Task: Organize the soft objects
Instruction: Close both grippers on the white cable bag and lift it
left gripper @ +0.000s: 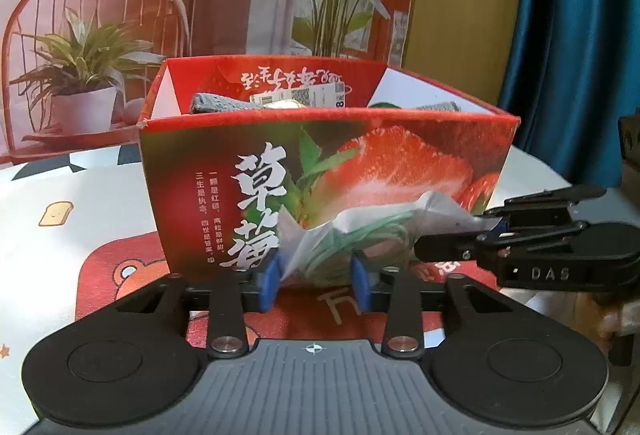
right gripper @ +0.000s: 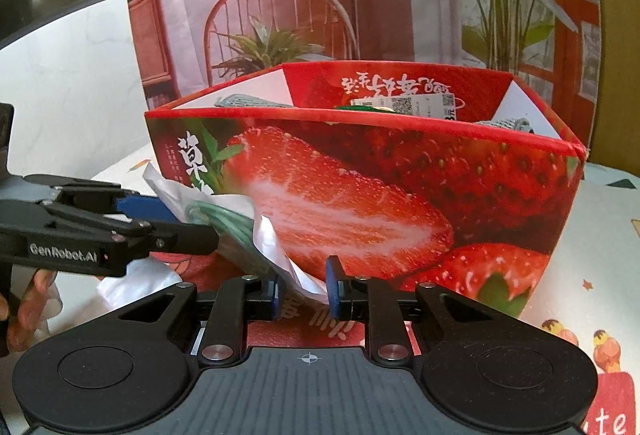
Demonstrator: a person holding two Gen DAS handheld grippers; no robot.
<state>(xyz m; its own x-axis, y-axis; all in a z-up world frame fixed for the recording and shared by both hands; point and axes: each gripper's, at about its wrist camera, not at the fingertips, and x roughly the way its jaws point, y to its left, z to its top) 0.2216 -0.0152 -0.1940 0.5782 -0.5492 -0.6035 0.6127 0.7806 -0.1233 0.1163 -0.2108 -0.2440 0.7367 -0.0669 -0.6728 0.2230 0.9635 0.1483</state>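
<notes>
A crumpled clear plastic bag (left gripper: 352, 235) holding a coiled green cord hangs in front of a red strawberry-print box (left gripper: 360, 155). My left gripper (left gripper: 316, 279) has its blue pads closed on the bag's lower part. From the right, my right gripper (left gripper: 490, 225) pinches the bag's far end. In the right wrist view the bag (right gripper: 236, 219) runs from the left gripper (right gripper: 188, 223) down to the right gripper (right gripper: 305, 291), which is shut on a white corner of it. The box (right gripper: 400, 175) holds a grey knitted cloth (right gripper: 248, 101) and a tagged item (right gripper: 412, 105).
The box stands on a table under a cartoon-print cloth (left gripper: 60, 215). Behind it hangs a backdrop picturing a chair and plants (left gripper: 92, 35). A blue curtain (left gripper: 572, 35) is at the right. A person's hand (right gripper: 32, 299) grips the left gripper's handle.
</notes>
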